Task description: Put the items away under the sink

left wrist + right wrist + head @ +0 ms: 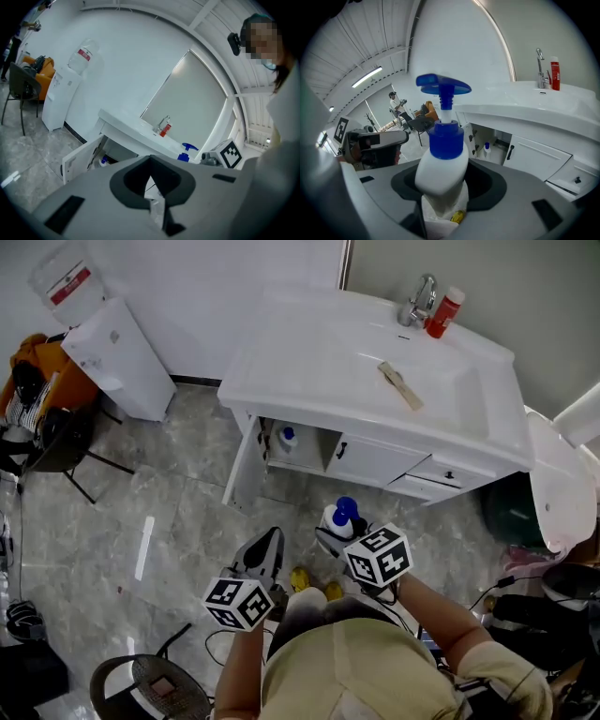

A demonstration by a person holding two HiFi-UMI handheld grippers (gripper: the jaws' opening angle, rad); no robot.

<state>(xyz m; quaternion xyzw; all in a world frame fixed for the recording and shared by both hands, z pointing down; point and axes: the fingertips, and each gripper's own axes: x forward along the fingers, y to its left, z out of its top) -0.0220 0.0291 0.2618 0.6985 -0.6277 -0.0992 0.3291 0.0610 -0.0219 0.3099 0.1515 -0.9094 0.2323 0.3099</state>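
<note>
My right gripper (339, 536) is shut on a white pump bottle with a blue top (343, 516), held upright above the floor in front of the sink cabinet. In the right gripper view the bottle (442, 165) stands between the jaws of that gripper (440, 190). My left gripper (263, 557) hangs beside it to the left, and its jaws (153, 185) look shut with nothing in them. The cabinet's left door (245, 461) stands open, and a small white bottle with a blue cap (288, 439) sits inside. The other doors are closed.
On the white counter (309, 362) are a faucet (418, 302), a red bottle (444, 312) and a wooden brush (400, 385). A water dispenser (117, 357) and a chair (58, 442) stand at the left, a toilet (559, 486) at the right. A stool (155, 686) is near my left side.
</note>
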